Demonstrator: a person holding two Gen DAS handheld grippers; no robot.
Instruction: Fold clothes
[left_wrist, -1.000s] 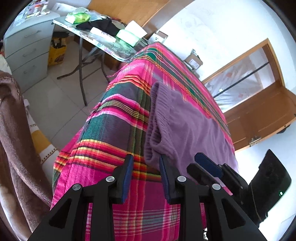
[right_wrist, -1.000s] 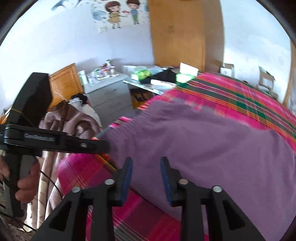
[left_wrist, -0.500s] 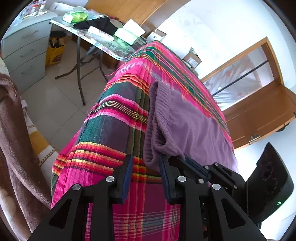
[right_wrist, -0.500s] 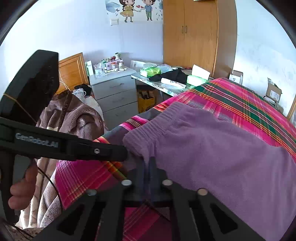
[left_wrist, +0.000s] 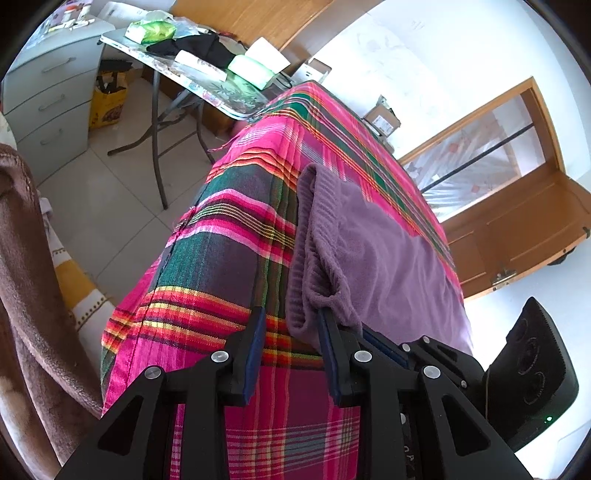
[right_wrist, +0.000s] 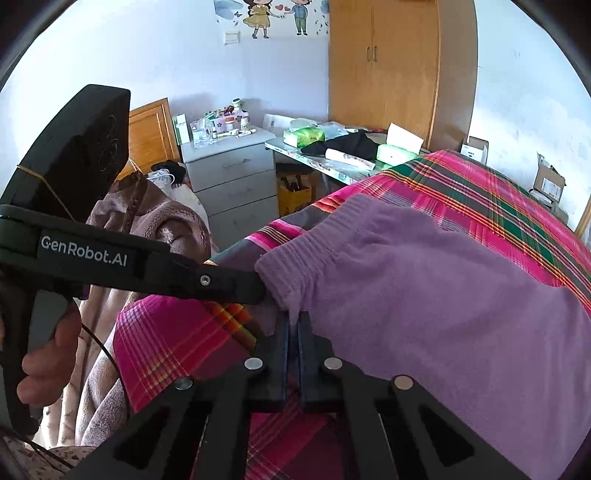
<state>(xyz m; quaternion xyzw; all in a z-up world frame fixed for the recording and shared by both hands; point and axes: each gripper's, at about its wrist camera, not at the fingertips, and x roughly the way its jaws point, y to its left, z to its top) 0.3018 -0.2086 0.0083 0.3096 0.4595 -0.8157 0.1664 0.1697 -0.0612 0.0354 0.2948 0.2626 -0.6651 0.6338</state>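
Observation:
A purple fleece garment (left_wrist: 369, 251) lies spread on the bed's pink and green plaid cover (left_wrist: 229, 258), its ribbed waistband toward me. My left gripper (left_wrist: 290, 319) is open; the waistband's near corner hangs between its fingers, touching only the right one. My right gripper (right_wrist: 294, 319) pinches the edge of the purple garment (right_wrist: 424, 295) just beside that corner. Its jaws are opening slightly, with the fabric still pressed between the pads. The right gripper (left_wrist: 369, 334) sits close against the left one, whose tip (right_wrist: 258, 291) touches the waistband from the left.
A folding table (left_wrist: 221, 88) with packets and dark cloth stands past the bed's far corner, grey drawers (left_wrist: 48, 92) beside it. A brown blanket (left_wrist: 22, 258) hangs at the left. A person's hand (right_wrist: 44, 369) holds the left gripper's handle. Cardboard boxes (right_wrist: 550, 181) line the wall.
My right gripper came in beside the left one and closed on the garment's edge, bunching the waistband corner up a little. The left gripper stayed put and open.

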